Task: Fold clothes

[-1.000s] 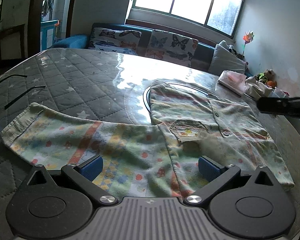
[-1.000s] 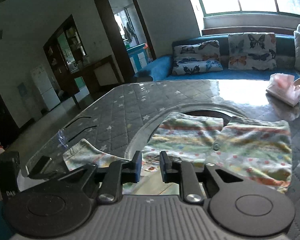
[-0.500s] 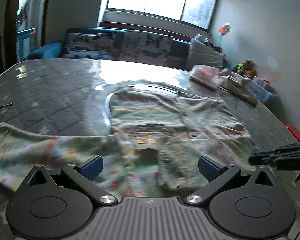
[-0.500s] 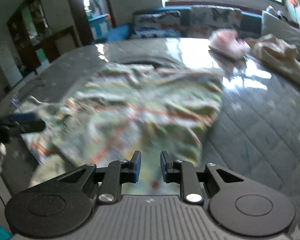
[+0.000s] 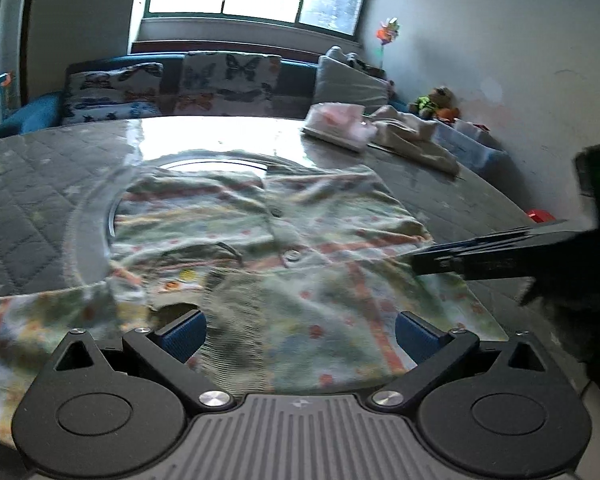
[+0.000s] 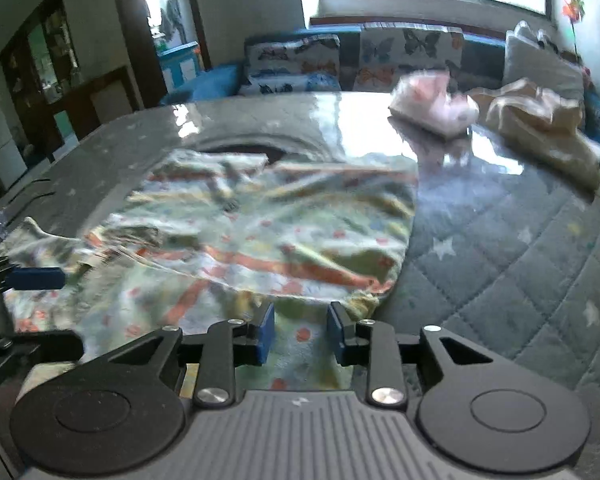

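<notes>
Patterned shirt (image 5: pixel 300 240) flat on quilted table (image 5: pixel 28 200)

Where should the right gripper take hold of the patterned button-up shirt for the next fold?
Probably the near right hem corner of the patterned button-up shirt, approached low from the table's near edge. That corner bunches up off the quilted grey table cover, just ahead of the right gripper, whose fingers are opening.

A small pale green button-front shirt (image 5: pixel 300 248) with orange stripes, coloured dots and a chest pocket lies face up and rumpled on the quilted grey table, one sleeve (image 5: pixel 40 320) stretched out sideways, ribbed cuff folded onto its front
</notes>
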A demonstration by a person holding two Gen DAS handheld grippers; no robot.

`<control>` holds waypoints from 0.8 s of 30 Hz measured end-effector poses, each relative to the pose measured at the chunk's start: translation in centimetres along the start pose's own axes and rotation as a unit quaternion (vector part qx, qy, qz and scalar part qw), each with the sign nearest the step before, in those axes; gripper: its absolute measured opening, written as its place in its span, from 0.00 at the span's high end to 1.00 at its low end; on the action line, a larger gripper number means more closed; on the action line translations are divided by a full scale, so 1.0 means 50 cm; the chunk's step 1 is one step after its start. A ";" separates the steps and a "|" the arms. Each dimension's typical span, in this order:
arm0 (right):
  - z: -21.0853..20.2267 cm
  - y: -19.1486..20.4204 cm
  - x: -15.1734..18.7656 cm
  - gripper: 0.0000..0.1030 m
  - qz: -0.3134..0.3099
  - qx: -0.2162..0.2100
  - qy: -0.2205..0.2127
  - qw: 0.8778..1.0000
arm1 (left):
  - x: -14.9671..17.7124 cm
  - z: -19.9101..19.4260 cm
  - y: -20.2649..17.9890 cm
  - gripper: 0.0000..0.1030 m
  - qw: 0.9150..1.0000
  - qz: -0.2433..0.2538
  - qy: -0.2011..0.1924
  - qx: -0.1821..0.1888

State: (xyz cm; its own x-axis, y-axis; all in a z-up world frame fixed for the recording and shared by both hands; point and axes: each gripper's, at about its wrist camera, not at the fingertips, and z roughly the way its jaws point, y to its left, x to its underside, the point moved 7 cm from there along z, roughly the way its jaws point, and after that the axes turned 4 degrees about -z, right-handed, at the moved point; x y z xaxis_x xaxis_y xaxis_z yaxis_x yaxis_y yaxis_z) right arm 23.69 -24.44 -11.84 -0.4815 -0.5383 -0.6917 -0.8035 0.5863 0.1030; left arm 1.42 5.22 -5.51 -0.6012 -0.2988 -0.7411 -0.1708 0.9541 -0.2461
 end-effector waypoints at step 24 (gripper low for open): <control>0.010 0.225 0.021 0.47 -0.126 -0.084 0.001 0.988 | 0.021 -0.191 0.318 0.11 0.961 -0.152 -0.083 -0.215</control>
State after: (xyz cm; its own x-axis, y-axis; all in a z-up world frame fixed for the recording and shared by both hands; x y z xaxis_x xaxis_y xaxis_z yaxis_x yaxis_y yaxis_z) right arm 14.34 -18.10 -11.75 -0.2587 -0.6557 -0.7093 -0.9449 0.3243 0.0448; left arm -9.35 20.27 -4.23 -0.3455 -0.5300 -0.7744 -0.6465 0.7326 -0.2130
